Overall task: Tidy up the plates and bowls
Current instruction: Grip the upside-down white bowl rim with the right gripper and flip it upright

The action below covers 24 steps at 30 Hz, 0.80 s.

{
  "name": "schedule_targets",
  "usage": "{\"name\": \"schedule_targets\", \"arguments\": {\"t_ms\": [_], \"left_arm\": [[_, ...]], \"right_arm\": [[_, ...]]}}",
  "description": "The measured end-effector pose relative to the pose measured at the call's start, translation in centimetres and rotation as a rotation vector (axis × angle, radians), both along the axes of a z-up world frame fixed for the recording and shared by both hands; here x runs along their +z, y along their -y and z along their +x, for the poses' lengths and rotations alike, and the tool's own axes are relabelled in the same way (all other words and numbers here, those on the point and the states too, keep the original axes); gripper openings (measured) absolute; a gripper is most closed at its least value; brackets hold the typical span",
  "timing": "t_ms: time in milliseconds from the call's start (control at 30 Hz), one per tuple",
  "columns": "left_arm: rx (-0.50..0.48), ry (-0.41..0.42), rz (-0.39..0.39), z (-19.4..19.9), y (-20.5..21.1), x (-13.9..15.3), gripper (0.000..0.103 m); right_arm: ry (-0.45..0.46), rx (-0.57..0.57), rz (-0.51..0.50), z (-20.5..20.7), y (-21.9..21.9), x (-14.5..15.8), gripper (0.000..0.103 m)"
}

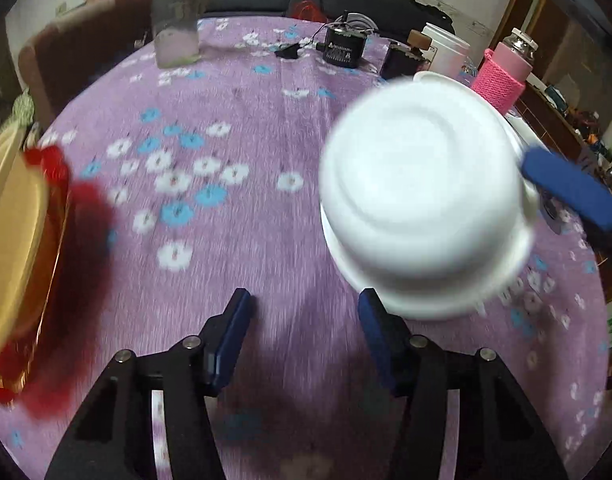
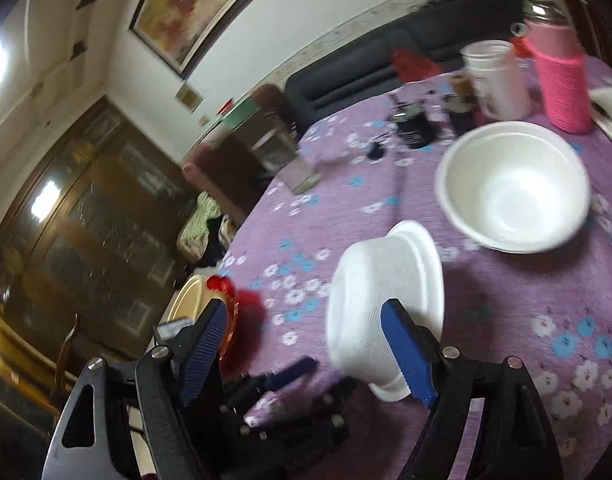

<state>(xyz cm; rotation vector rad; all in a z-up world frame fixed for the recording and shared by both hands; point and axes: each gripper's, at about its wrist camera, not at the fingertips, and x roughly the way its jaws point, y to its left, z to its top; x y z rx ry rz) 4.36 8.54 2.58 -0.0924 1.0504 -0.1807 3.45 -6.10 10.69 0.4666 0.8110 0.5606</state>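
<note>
A white foam bowl (image 1: 422, 204) hangs upside down and blurred above the purple flowered tablecloth (image 1: 234, 208). In the right wrist view this bowl (image 2: 382, 300) is tipped on its side against my right gripper's (image 2: 306, 344) right finger, jaws wide apart. Whether it is held I cannot tell. A second white bowl (image 2: 514, 188) sits upright on the cloth beyond it. My left gripper (image 1: 304, 320) is open and empty, just left of and below the tipped bowl. The right gripper's blue finger (image 1: 566, 188) shows beside the bowl.
A yellow plate on an orange-red dish (image 1: 18, 240) sits at the table's left edge. At the back stand a clear container (image 1: 174, 16), a black device (image 1: 342, 48), a white cup (image 1: 446, 52) and a pink knit-sleeved bottle (image 1: 506, 72). A dark sofa lies behind.
</note>
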Motion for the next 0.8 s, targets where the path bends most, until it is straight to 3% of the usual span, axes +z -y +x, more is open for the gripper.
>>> {"name": "schedule_targets", "arguments": {"t_ms": [67, 133, 267, 367, 433, 500, 600, 700, 800], "left_arm": [[-0.009, 0.005, -0.018, -1.8, -0.7, 0.2, 0.055], [-0.006, 0.012, -0.019, -3.4, -1.5, 0.4, 0.055], [0.015, 0.023, -0.073, -5.8, -4.3, 1.1, 0.055], [0.013, 0.062, -0.083, -7.1, -5.7, 2.5, 0.057], [0.009, 0.093, -0.076, -7.6, -6.3, 3.3, 0.059], [0.005, 0.121, -0.084, -7.7, -6.7, 4.0, 0.060], [0.001, 0.127, -0.110, -7.4, -7.1, 4.0, 0.060], [0.003, 0.112, -0.115, -7.1, -7.3, 3.5, 0.060], [0.006, 0.094, -0.111, -6.7, -7.2, 2.9, 0.060]], "right_arm": [[-0.002, 0.027, 0.003, 0.1, -1.1, 0.3, 0.084], [-0.062, 0.102, 0.031, 0.6, -2.9, -0.4, 0.084], [-0.119, 0.168, -0.014, 1.1, -6.8, -2.4, 0.084], [-0.066, 0.205, 0.059, 0.1, -7.3, -1.1, 0.084], [0.020, 0.142, 0.022, -1.0, -5.9, 0.9, 0.084], [0.049, 0.040, -0.016, -1.4, -3.5, 1.8, 0.084], [0.013, -0.126, -0.077, -1.4, 0.8, 0.4, 0.084], [-0.062, -0.239, -0.075, -0.7, 3.9, -2.3, 0.084], [-0.085, -0.280, -0.044, 0.3, 5.2, -4.3, 0.084]]}}
